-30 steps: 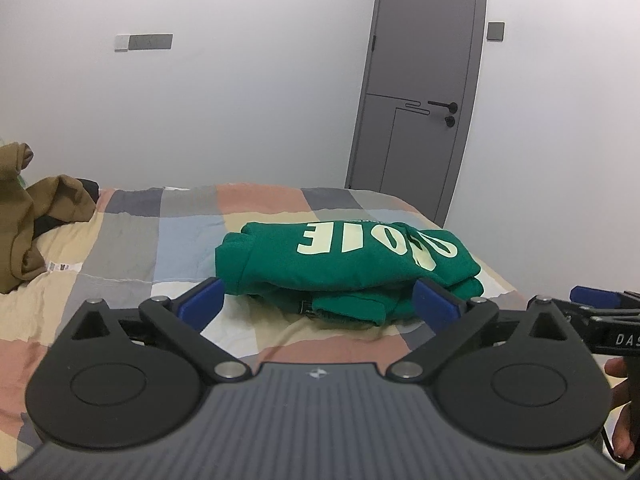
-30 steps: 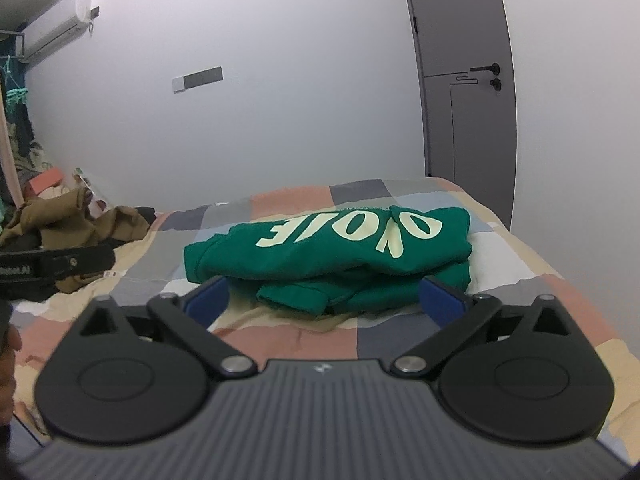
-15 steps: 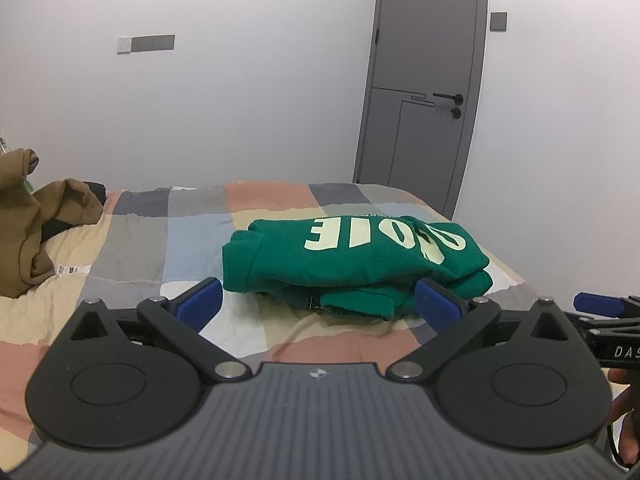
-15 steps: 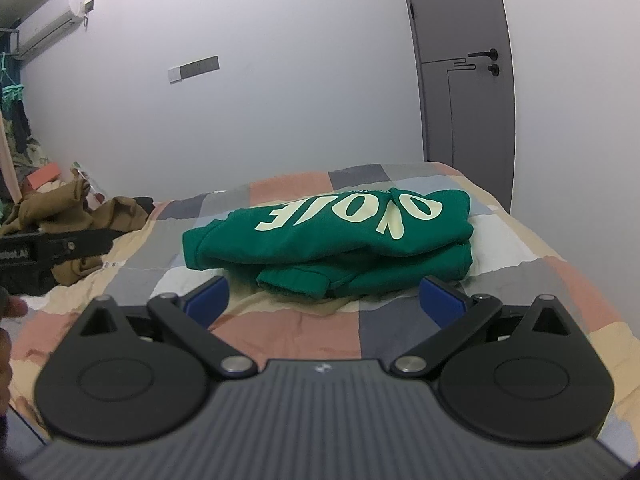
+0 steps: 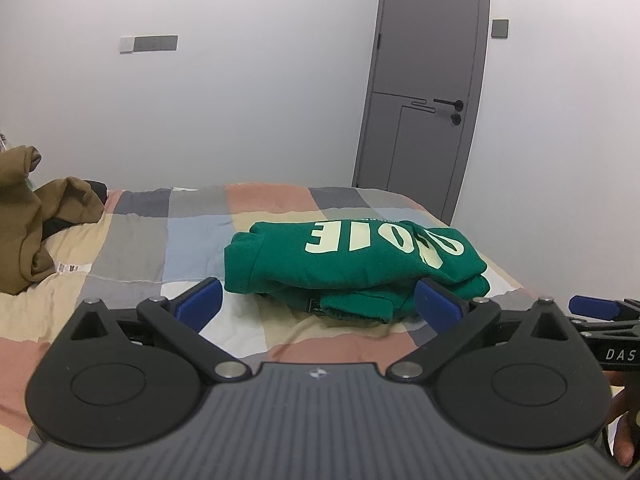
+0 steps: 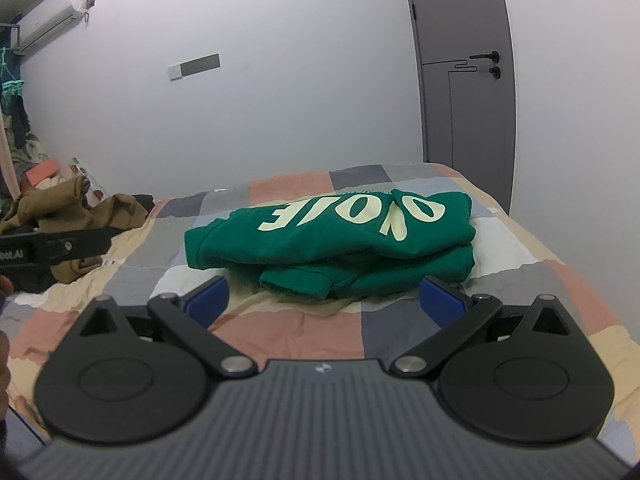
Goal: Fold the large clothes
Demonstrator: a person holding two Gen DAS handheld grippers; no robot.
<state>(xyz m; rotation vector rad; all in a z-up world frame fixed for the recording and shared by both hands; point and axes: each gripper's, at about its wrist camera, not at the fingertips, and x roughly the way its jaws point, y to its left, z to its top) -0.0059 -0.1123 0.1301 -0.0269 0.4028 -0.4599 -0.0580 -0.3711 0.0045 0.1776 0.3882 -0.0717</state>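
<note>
Both tools (image 5: 318, 306) (image 6: 326, 300) short of sweatshirt (image 5: 352, 264)

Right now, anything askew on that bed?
Slightly. The green sweatshirt is folded unevenly: a cuff pokes out of the near edge below the top layer. A brown garment lies crumpled at the left of the bed.

We see a plain white wall (image 5: 248, 112) filling the upper frame, with a tall grey door with a black handle (image 5: 424, 92) at upper right. A grey switch panel (image 5: 149, 44) sits upper left. A white air conditioner (image 6: 52, 20) hangs top left. Below lies a bed with a patchwork checked cover (image 5: 160, 236).
</note>
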